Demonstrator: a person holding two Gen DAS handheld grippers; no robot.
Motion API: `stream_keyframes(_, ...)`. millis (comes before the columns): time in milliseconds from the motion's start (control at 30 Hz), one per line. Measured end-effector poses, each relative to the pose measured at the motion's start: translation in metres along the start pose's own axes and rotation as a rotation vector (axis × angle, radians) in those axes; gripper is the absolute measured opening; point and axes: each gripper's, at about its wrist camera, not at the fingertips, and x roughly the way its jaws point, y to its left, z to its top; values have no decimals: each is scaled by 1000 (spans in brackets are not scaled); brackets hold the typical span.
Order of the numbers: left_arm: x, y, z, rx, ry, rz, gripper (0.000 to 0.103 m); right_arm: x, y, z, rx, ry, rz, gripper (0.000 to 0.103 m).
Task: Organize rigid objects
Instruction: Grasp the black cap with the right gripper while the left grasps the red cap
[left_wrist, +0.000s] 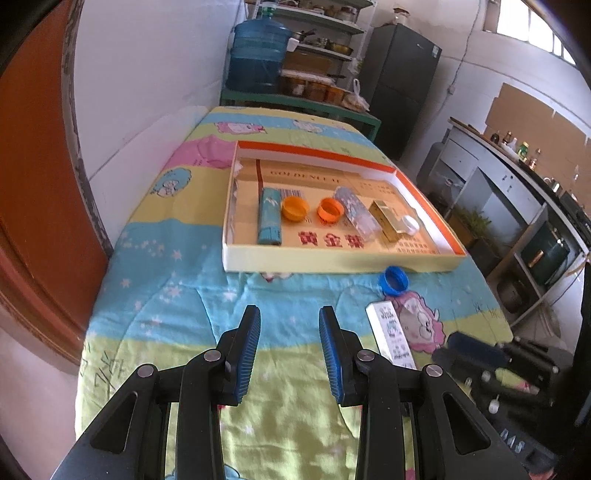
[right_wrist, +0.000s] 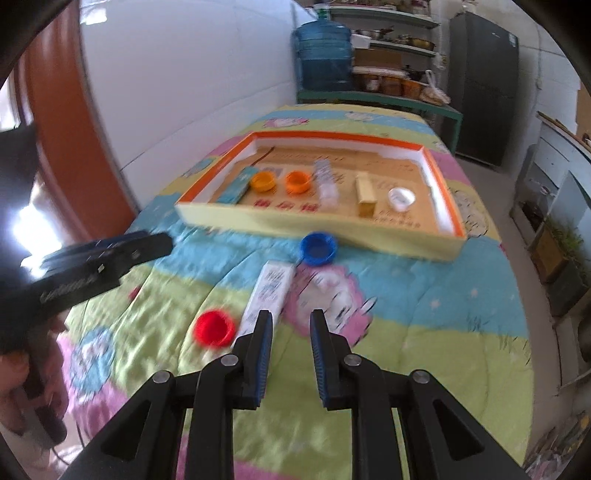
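Left gripper (left_wrist: 290, 314): jaws apart, empty, over the quilt (left_wrist: 177, 295).
Right gripper (right_wrist: 290, 317): narrow gap, empty, beside the white box (right_wrist: 271, 291).
Blue cap (right_wrist: 318, 248): just outside the tray (right_wrist: 314, 223).
Red cap (right_wrist: 214, 326): on the quilt.

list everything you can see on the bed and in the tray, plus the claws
tray: 1, cream with orange rim, on quilt
teal box: 1, teal, tray's left
orange caps: 2, orange, beside teal box
patterned box: 1, pale, tray's middle
gold box: 1, gold, right of it
white cap: 1, white, beside gold box
blue cap: 1, blue, quilt, by tray
white box: 1, white, quilt
red cap: 1, red, quilt
quilt: 1, cartoon print
left claw: open, empty
right claw: open, empty
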Motion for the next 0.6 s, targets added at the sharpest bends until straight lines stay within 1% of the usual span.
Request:
stream_keyframes(100,0,0,-6,-2,11,-18,34,-2,11,-12,-27,2,20,33)
stream_keyframes(267,-1,1,-13,-12,25,-40,34,-4,27,-28,-75,6,47,34)
stream_keyframes(400,-1,-1,-18,-6,34,-48,34,-1,33,-35,-100,12,21,34)
stream_keyframes(600,-2,-5,-20,14,36,-68,34,3,29,-34,-90,14,8,34)
